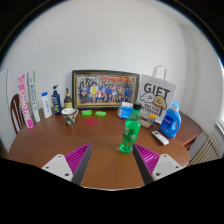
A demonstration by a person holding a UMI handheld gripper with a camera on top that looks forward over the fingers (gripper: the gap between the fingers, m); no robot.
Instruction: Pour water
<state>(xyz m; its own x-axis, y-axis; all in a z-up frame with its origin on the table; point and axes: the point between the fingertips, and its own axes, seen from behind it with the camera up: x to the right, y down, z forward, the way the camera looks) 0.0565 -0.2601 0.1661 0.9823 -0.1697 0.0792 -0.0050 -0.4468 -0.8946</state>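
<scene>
A green plastic bottle [129, 133] with a blue cap stands upright on the brown wooden table [100, 150], just ahead of my fingers and a little toward the right one. A mug [70, 115] with a dark rim stands farther back on the left. My gripper [112, 162] is open and empty, its two purple-padded fingers [76, 160] spread wide above the table's near part. The bottle is beyond the fingertips, not between them.
A framed group photo [104, 88] leans on the wall behind. A white GIFT bag [156, 98] and a blue detergent bottle [171, 121] stand at the right. Several bottles and boxes [45, 102] stand at the left. A remote [160, 138] lies near the blue bottle.
</scene>
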